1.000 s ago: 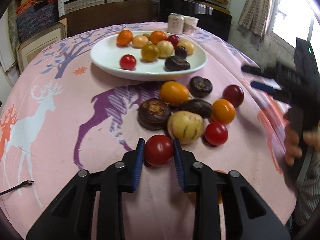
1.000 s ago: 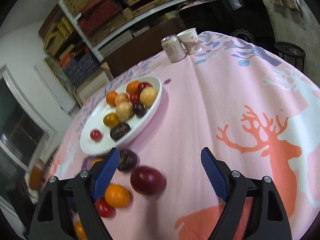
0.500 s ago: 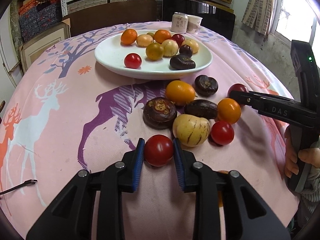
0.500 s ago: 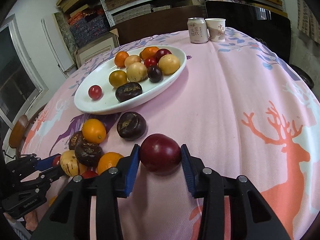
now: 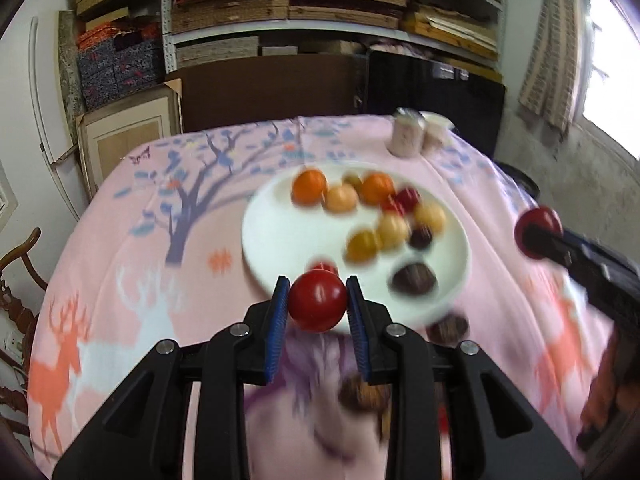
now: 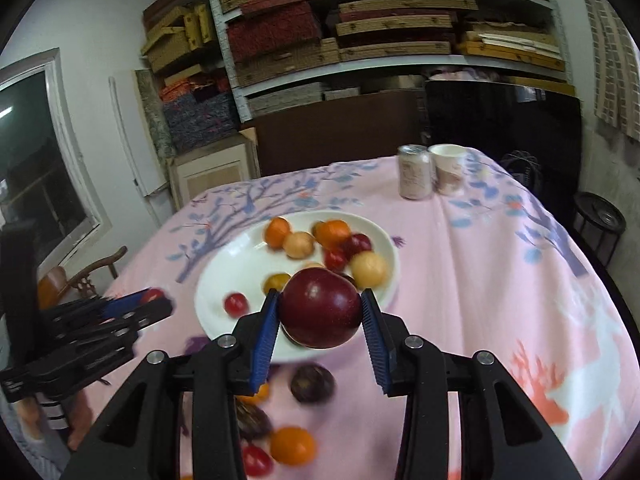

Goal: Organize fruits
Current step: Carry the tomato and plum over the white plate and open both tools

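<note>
My left gripper [image 5: 318, 306] is shut on a red tomato [image 5: 317, 301], held in the air above the near rim of the white plate [image 5: 276, 248]. My right gripper [image 6: 320, 316] is shut on a dark red plum [image 6: 319, 310], held above the plate's near edge [image 6: 216, 280]. The plate holds several orange, yellow, red and dark fruits. The right gripper with the plum [image 5: 536, 232] shows at the right of the left wrist view. The left gripper [image 6: 136, 308] shows at the left of the right wrist view. Loose fruits [image 6: 292, 446] lie on the cloth below.
A drink can [image 6: 414, 178] and a paper cup [image 6: 448, 174] stand at the table's far edge. A pink deer-print cloth [image 6: 500, 280] covers the round table. Shelves with stacked boxes stand behind. A wooden chair [image 5: 16, 264] is at the left.
Both grippers have lifted their fruits off the cloth and moved up and toward the plate. The right gripper went from open around the plum to shut on it.
</note>
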The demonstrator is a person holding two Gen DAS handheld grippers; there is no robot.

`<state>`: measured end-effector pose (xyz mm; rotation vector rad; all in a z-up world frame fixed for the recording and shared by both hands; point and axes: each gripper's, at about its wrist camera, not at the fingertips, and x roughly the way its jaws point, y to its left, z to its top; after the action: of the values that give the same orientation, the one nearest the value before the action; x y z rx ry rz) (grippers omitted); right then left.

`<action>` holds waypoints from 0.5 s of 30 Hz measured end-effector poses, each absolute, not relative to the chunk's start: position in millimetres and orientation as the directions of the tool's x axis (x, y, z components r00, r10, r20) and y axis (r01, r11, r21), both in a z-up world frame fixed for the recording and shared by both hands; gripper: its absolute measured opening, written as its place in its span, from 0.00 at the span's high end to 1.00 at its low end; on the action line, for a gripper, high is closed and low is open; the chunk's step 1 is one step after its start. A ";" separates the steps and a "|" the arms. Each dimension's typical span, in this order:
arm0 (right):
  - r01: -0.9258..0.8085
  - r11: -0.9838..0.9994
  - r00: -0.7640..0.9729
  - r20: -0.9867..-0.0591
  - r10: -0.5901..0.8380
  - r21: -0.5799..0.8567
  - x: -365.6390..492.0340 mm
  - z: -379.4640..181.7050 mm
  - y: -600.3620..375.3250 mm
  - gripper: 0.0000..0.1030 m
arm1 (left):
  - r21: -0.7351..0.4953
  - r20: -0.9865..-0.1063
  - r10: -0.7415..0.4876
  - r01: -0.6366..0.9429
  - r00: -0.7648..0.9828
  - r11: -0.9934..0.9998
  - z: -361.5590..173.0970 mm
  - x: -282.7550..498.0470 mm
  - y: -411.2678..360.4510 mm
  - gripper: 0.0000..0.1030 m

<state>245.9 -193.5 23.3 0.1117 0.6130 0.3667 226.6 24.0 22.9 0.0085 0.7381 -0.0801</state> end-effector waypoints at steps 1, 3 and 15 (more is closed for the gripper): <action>-0.313 0.930 0.751 -0.548 0.367 0.193 254.9 22.6 -183.4 0.60 | -0.019 -0.673 -0.052 0.053 0.738 0.998 24.1 242.8 24.9 0.73; -0.332 0.929 0.737 -0.570 0.365 0.165 267.9 15.0 -163.6 0.60 | -0.018 -0.682 -0.025 0.017 0.731 1.000 19.9 272.2 27.4 0.73; -0.402 0.911 0.714 -0.591 0.375 0.092 277.4 -13.9 -128.0 0.36 | -0.097 -0.714 -0.064 -0.008 0.697 0.995 -11.3 333.6 40.6 0.32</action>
<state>277.4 -128.0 -13.9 -0.0438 0.6446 0.4305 333.6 40.6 -11.3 -0.0953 0.7995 -0.0309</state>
